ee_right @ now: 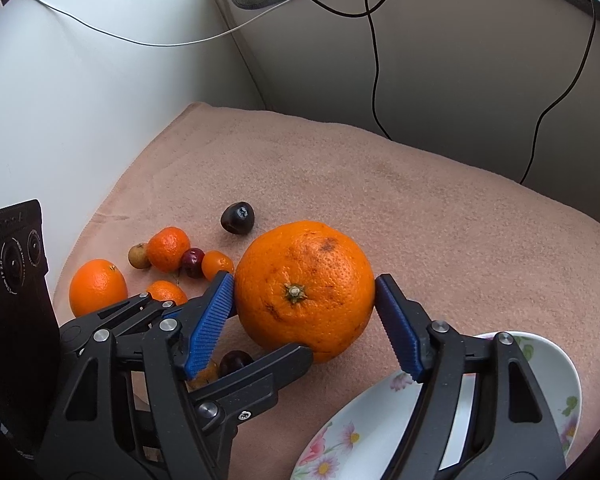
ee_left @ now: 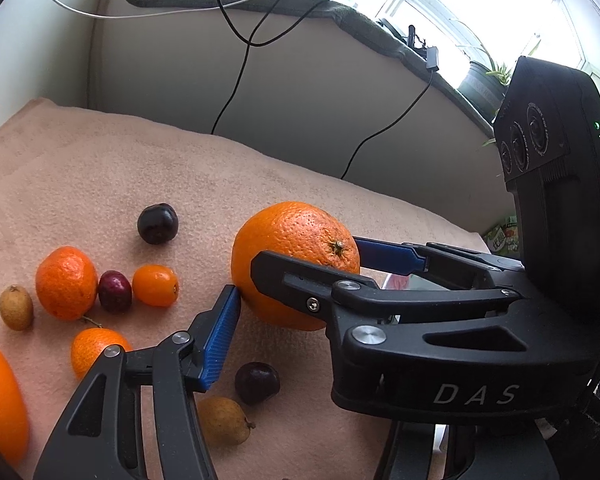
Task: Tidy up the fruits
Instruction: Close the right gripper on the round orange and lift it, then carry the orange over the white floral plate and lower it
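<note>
— So, where is the fruit at this moment?

— The big orange (ee_right: 304,292) lies on the pink cloth (ee_right: 420,208), with its stem turned towards my right camera. It is just beside the flowered plate (ee_right: 364,420), but not on it.

— And your fingers?

— My right gripper (ee_right: 304,280) has the orange between its blue pads (ee_right: 210,320). One pad tip touches each side, so I judge that it is grasping the fruit, although I cannot tell how firmly. My left gripper (ee_left: 300,308) is spread wide. One of its pads (ee_left: 220,336) leans against the left side of the orange. Its other finger is hidden in its own view, and from the right camera it shows as a black finger low at the near side. I think it only steadies the fruit and does not pinch it.

— Which step is this, then?

— I believe it is the pick-up of the biggest fruit, at the start of the sorting. Nothing lies on the part of the plate that I can see. The small fruits wait in a loose group to the left: a mandarin (ee_right: 168,249), a smaller orange (ee_right: 98,287) and a dark cherry (ee_right: 238,218) a little apart.

— What does the next move ask for?

— A firmer hold lower on the pads, because only the tips touch this round skin and it may slip. The left fingers should go away first. Then comes a short lift and a carry towards the plate, set down gently so that the orange does not roll.
</note>
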